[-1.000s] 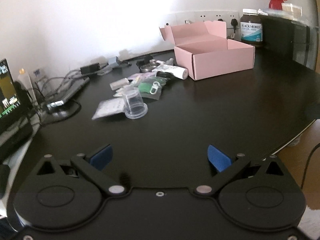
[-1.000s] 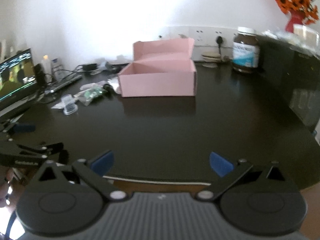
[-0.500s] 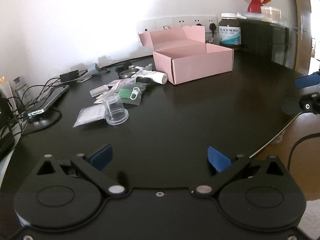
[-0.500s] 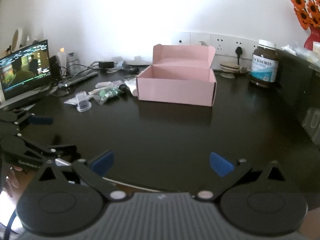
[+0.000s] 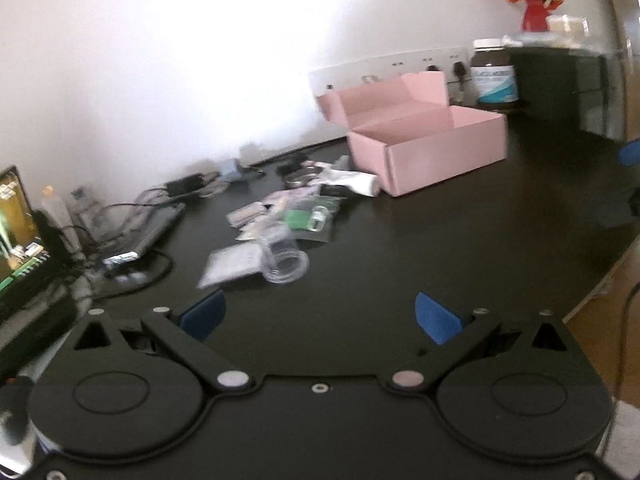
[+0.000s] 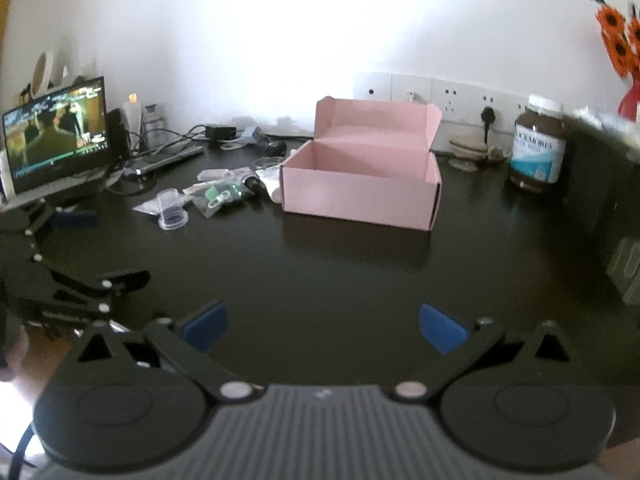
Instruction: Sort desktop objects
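An open, empty pink cardboard box stands on the black desk. Left of it lies a loose pile: a clear plastic cup upside down, flat packets, a green item in a clear bag, a white tube. My left gripper hangs open over the near desk, short of the cup. My right gripper is open above the desk's front, facing the box. Nothing is between either pair of fingers.
A brown supplement bottle stands right of the box by wall sockets. A lit screen, cables and a keyboard crowd the left. A dark cabinet with a red flower vase is at the right.
Both grippers have swung: the left view panned left, bringing the screen back in; the right view moved closer to the desk and turned left. Both stayed open.
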A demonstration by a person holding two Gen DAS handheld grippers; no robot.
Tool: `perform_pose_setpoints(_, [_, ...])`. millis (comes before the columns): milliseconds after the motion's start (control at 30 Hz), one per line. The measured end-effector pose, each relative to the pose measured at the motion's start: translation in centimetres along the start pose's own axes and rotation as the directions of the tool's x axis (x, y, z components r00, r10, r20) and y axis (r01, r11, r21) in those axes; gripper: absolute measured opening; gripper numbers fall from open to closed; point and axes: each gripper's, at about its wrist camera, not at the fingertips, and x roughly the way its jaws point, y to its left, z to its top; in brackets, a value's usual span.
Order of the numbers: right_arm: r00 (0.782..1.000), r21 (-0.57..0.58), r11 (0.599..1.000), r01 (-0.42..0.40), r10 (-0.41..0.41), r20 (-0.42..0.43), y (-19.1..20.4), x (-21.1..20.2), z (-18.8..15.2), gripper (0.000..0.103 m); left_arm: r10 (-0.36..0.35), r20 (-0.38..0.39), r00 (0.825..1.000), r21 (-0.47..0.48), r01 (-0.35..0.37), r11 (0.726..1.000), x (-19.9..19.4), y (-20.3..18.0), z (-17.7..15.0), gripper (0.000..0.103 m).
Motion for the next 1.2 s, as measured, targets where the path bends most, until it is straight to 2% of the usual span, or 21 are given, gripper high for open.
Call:
perform_pose_setpoints(133, [1.0,-0.037,0.999,0.027,-0.027,0.012,0.3,0.3,0.4,0.102,0.015,0.015,1.0,-0.011,-0.015,1.0,0.2,0.4,0.1,0.103])
perform_pose_setpoints(300, [1.0,-0.026,1.0,0.002,-0.002,0.026,0.3,0.4,0.5,0.102,0.042,0.014,0.999,-0.005,-0.042,0.999,0.4,0.4,0.2,0.103])
perform_pose_setpoints(433, [0.999,-0.027,1.0,0.007,-0.006,0.036,0.6,0.5,0.6,0.102,0.067,0.046,0.997,0.01,-0.068,0.998,0.1,0.3,0.3,0.103])
perform_pose_setpoints(533, [0.999,-0.029,1.0,0.006,-0.005,0.04,0.7,0.5,0.7,0.102,0.039,0.084,0.996,-0.012,-0.038,0.999,-0.4,0.6,0.5,0.103])
perform_pose_setpoints(633, [0.999,-0.003,1.0,-0.018,0.018,0.04,0.4,0.5,0.9,0.102,-0.042,0.116,0.992,-0.007,0.043,0.999,-0.7,0.8,0.9,0.103])
perform_pose_setpoints(733, [0.999,0.024,0.999,-0.039,0.038,0.036,0.0,0.5,1.1,0.102,-0.082,0.15,0.985,0.054,0.075,0.996,-1.0,0.6,1.3,0.103])
perform_pose_setpoints(867, [0.999,-0.019,0.999,-0.03,0.031,0.028,0.0,0.5,1.2,0.102,-0.046,0.249,0.968,0.188,-0.002,0.982,-1.9,-0.5,1.2,0.103])
perform_pose_setpoints(933, [0.999,-0.058,0.998,-0.026,0.027,0.025,0.1,0.6,1.2,0.102,-0.047,0.263,0.964,0.209,-0.009,0.978,-2.1,-0.8,1.2,0.103])
perform_pose_setpoints(1033, [1.0,-0.102,0.995,-0.009,0.012,0.028,0.3,0.8,1.0,0.102,-0.108,0.217,0.97,0.161,0.074,0.984,-1.4,0.0,1.5,0.103])
perform_pose_setpoints(1133, [1.0,-0.117,0.993,-0.009,0.012,0.023,0.3,1.3,1.0,0.102,-0.196,0.17,0.966,0.021,0.195,0.981,-0.3,1.8,1.7,0.103])
perform_pose_setpoints(1200, [1.0,-0.111,0.994,-0.014,0.017,0.026,0.1,1.5,1.0,0.102,-0.218,0.152,0.964,-0.035,0.226,0.973,0.6,2.8,1.8,0.103])
